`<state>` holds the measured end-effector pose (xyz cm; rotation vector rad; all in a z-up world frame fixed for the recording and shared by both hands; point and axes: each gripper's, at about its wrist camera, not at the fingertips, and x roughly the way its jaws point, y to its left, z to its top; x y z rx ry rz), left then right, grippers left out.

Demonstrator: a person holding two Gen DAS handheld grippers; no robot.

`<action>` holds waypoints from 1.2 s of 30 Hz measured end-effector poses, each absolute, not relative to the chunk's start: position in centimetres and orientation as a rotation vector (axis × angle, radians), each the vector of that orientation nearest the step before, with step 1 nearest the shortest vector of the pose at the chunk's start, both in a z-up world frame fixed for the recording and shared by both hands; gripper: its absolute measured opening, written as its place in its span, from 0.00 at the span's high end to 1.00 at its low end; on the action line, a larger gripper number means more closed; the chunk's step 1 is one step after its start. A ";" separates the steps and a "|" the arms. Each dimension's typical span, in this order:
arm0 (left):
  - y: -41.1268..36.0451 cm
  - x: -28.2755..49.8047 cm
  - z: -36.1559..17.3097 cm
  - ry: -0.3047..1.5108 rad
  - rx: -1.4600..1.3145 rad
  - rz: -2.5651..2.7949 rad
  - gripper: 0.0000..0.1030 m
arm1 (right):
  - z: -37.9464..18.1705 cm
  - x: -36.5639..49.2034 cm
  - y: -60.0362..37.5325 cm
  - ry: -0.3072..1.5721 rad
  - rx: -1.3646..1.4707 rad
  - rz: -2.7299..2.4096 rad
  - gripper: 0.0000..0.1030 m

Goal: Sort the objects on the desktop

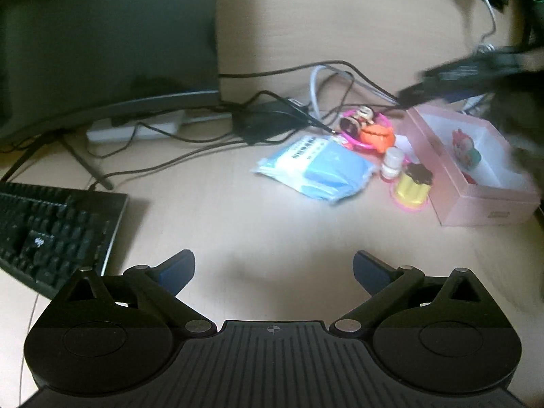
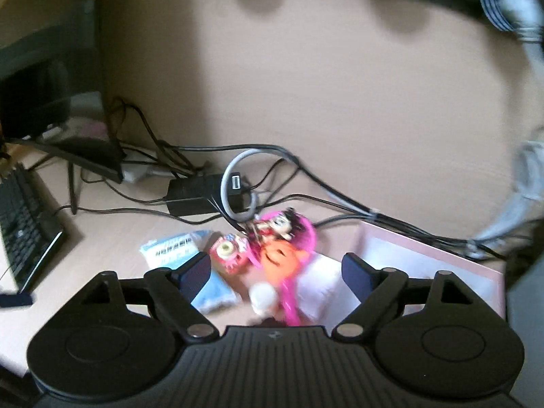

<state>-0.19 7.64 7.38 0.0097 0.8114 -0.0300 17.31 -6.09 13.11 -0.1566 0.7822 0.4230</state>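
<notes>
My left gripper hangs over bare light wooden desk, jaws spread wide with nothing between them. My right gripper is also spread and empty, above the blurred toy pile. The blue-and-white plastic packet lies beside a pink ring holding an orange toy; a small white bottle and a yellow cup with a dark lid stand just beside the open pink cardboard box. A black keyboard sits far left.
</notes>
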 end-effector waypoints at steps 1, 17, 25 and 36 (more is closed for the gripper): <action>7.8 -0.2 7.3 0.811 0.007 -0.033 0.00 | 12.5 18.9 -5.4 0.801 -0.141 0.403 0.17; 5.5 3.6 6.0 0.847 0.029 -0.073 0.00 | 6.6 25.7 -2.2 0.926 -0.216 0.391 0.16; 4.7 3.5 4.9 0.880 0.043 -0.107 0.00 | 6.6 21.8 -1.5 0.972 -0.189 0.545 0.19; 3.9 0.5 3.5 0.965 0.085 -0.183 0.00 | 11.5 10.5 -6.1 0.865 -0.063 0.732 0.18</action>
